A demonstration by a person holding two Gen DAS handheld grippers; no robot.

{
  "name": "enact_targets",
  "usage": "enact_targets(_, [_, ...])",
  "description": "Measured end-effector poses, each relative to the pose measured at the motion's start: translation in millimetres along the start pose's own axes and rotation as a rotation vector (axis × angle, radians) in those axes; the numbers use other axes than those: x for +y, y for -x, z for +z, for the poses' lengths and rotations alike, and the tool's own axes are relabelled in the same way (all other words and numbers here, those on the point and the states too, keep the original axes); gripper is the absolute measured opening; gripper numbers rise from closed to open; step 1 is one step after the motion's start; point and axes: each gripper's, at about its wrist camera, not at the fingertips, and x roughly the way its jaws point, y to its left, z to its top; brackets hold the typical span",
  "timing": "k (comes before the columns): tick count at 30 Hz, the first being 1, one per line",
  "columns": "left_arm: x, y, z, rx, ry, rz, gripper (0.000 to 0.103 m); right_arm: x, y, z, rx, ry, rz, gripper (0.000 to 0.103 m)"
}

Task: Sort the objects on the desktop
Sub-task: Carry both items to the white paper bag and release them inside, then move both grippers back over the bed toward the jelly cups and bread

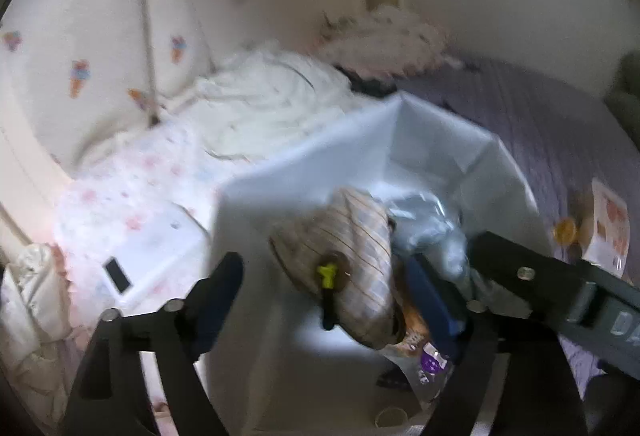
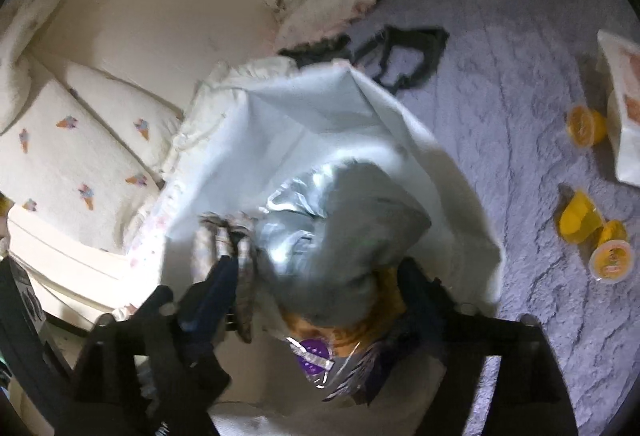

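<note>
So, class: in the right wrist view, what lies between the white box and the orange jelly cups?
Only bare lilac bedspread separates the white box from the orange jelly cups; the right wrist view shows this.

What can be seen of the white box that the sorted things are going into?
The white box is an open-topped bin with thin, smooth walls that look like folded plastic sheet or card, creased at the corners. It stands on the purple quilted cover beside crumpled white bedding. Inside lie a striped fabric pouch, a silvery foil bag and an orange snack packet with a purple sticker. Both pairs of fingers are spread over its opening; whether they touch its walls cannot be told.
</note>
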Motion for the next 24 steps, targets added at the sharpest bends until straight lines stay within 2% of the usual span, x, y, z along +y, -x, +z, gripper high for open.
enact_targets(2, [7,15,3,-0.066,0.041,0.014,0.090,3,16,2,-0.024,-0.001,0.030,0.084])
enact_targets(4, [10,28,7,-0.116,0.075,-0.010,0.092,7,34,4,-0.045,0.008,0.043,0.084])
enact_targets(8, [1,42,11,-0.137,0.110,-0.143,0.092,7,82,7,-0.103,0.052,0.016,0.084])
enact_targets(10, [-12,47,11,-0.139,0.107,-0.197,0.092,2,107,5,-0.138,0.068,-0.025,0.084])
enact_targets(14, [-58,62,4,-0.156,0.024,-0.248,0.092,-19,148,2,-0.194,0.084,-0.125,0.083])
enact_targets(18, [-103,71,-6,-0.157,-0.070,-0.301,0.092,-53,181,-1,-0.231,0.046,-0.190,0.084])
enact_targets(21, [-135,73,-15,-0.135,-0.141,-0.354,0.092,-86,199,-8,-0.252,0.016,-0.272,0.084])
enact_targets(24, [-160,73,-29,-0.116,-0.201,-0.386,0.092,-126,214,-26,-0.292,-0.009,-0.390,0.084])
